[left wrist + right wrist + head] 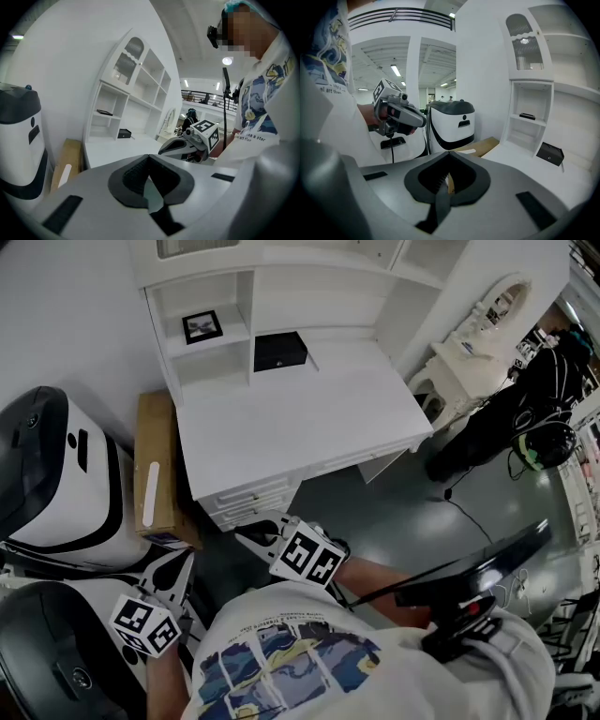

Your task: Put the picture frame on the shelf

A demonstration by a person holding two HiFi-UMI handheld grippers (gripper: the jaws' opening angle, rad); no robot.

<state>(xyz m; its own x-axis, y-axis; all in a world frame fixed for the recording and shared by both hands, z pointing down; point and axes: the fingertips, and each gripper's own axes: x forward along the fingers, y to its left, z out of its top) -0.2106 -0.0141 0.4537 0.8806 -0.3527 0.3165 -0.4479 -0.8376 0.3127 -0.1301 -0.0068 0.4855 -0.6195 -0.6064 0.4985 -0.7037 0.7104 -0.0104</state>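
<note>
On the shelf [281, 296], left cubby, sits the frame [202, 326]; a black box [279, 351] rests on the desk [309, 418] below. Low before the desk, my left tongs [173, 573] and right tongs [253, 538] are pinched together, empty. A carton [157, 465] and a white machine [56, 474] stand at my left.

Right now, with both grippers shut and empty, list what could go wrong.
1. The picture frame lies flat on a narrow, walled shelf. Picking it up with the left gripper or right gripper could, I think, scrape those walls.
2. The black box sits on the desk just below and beside that shelf, so a reaching gripper might knock it.
</note>
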